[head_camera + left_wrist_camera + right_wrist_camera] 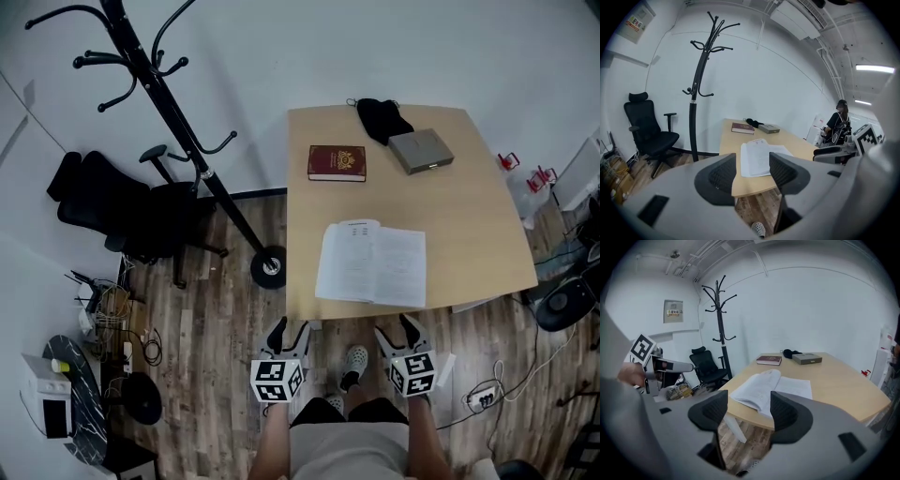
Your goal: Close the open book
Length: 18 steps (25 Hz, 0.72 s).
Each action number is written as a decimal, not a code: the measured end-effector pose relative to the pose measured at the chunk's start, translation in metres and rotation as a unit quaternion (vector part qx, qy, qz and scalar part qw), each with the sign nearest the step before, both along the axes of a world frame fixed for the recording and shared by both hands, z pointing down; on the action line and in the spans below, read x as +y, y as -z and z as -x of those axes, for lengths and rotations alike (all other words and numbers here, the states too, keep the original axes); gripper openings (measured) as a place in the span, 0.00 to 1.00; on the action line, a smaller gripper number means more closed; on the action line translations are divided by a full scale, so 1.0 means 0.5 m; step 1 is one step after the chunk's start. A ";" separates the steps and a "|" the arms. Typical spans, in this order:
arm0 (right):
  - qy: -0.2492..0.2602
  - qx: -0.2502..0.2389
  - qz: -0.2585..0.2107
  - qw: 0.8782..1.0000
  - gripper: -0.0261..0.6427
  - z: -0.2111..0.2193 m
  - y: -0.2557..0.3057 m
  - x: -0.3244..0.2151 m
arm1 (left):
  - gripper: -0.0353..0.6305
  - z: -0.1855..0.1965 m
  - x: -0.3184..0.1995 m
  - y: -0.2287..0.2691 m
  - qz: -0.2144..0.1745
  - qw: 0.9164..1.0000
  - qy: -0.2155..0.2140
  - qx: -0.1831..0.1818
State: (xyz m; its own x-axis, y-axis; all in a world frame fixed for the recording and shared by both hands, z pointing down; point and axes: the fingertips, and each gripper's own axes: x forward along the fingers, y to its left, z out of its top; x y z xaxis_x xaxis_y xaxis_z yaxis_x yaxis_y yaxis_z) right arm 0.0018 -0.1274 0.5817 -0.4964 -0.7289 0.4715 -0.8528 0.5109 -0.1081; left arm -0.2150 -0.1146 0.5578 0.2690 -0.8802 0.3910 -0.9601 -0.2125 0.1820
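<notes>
1. Head view: open book [372, 264] flat on the pale wooden table [469, 216], pages up, close to the near edge and a little left of the middle.
2. Farther back on the same top: closed red book [337, 162] near the far left corner, grey box [421, 150] to its right, black bundle [382, 117] just beside the box at the far edge. All three well apart from the open book.
3. Below the table's near edge, over the wood floor: left gripper [289, 330] and right gripper [398, 330] side by side, both aimed toward the table, neither touching the table or the book. Light shoe [354, 358] on the floor between them.
4. Left gripper view: jaws spread wide, nothing between the dark pads [723, 176]. Open book framed in the gap, ahead on the tabletop, untouched.
5. Right gripper view: jaws likewise wide apart and empty. Book just ahead past the table edge, left-hand leaves arched upward, right-hand page lying flat.
6. Left of the table: black coat stand [178, 122] leaning across the picture, round base by the table's near left corner; black office chair [112, 202] beyond it against the wall.
7. Far right of the left gripper view: a person [839, 122] in dark clothing, well behind the table.
</notes>
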 end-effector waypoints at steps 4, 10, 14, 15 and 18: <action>0.038 0.035 0.002 0.999 0.48 0.022 -0.031 -0.055 | 0.39 -0.021 -0.055 -0.033 0.013 1.000 -0.011 0.003; 0.112 0.137 -0.017 0.984 0.48 0.056 -0.105 -0.123 | 0.39 -0.050 -0.100 -0.100 0.040 0.999 -0.034 -0.001; 0.194 0.308 -0.071 0.929 0.48 0.081 -0.162 -0.142 | 0.39 -0.066 -0.108 -0.148 0.060 0.997 -0.042 0.001; 0.214 0.345 -0.085 0.910 0.48 0.089 -0.178 -0.145 | 0.39 -0.069 -0.109 -0.158 0.064 0.997 -0.039 0.005; 0.249 0.399 -0.114 0.875 0.48 0.117 -0.214 -0.152 | 0.39 -0.080 -0.112 -0.187 0.075 0.996 -0.035 0.014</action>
State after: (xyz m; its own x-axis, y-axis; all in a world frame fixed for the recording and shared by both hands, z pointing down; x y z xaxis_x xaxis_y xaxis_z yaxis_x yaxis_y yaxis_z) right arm -0.0566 -0.2036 0.6884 -0.3580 -0.6364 0.6833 -0.2747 0.7712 0.5743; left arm -0.1752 -0.1707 0.6513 0.3406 -0.7906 0.5088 -0.9378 -0.2472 0.2436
